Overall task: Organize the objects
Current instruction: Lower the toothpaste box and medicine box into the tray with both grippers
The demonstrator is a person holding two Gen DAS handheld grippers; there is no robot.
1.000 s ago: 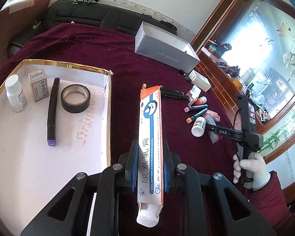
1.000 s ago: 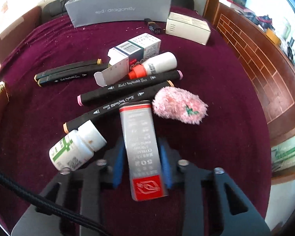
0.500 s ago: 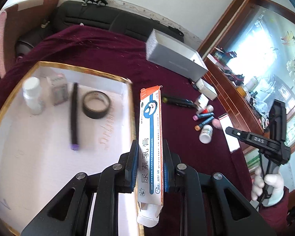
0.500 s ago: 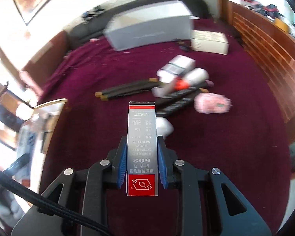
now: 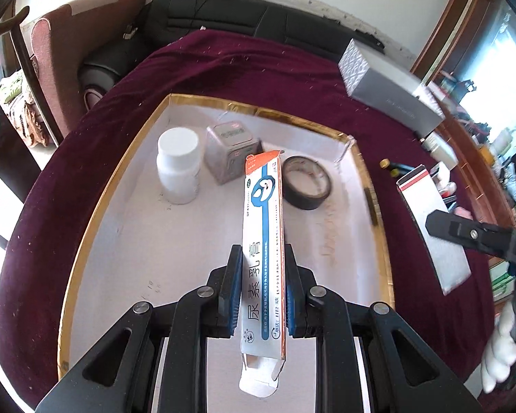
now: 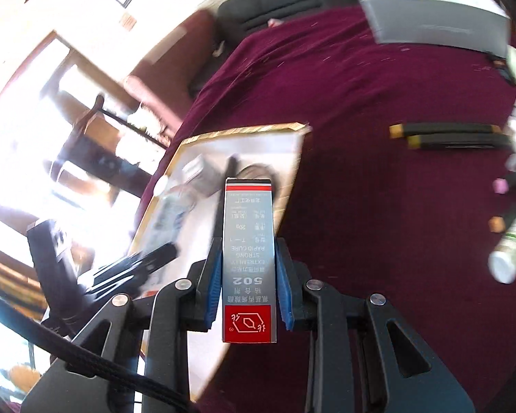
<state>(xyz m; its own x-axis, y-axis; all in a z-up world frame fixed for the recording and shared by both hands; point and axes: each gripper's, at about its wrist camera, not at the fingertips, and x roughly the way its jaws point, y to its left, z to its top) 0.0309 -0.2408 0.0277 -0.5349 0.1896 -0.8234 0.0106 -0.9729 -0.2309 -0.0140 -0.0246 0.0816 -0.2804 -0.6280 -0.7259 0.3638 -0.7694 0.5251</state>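
My left gripper [image 5: 260,272] is shut on a long white-and-blue ointment box [image 5: 263,241] and holds it above the gold-rimmed white tray [image 5: 96,206]. In the tray stand a white pill bottle [image 5: 178,165], a small grey box [image 5: 231,149] and a black tape roll [image 5: 306,182]. My right gripper [image 6: 248,261] is shut on a grey-and-red 502 glue box [image 6: 249,261], held near the tray's right edge [image 6: 292,186]. That glue box also shows in the left wrist view [image 5: 433,227].
On the maroon cloth to the right lie black markers [image 6: 447,136], a white bottle with green print [image 6: 509,251] and small boxes. A long silver box [image 5: 388,93] lies at the back. A black sofa [image 5: 251,20] stands behind the table.
Both grippers have swung left towards the tray with their boxes. The left gripper now holds the ointment box over the tray; the right gripper has left the marker pile and come near the tray's right edge.
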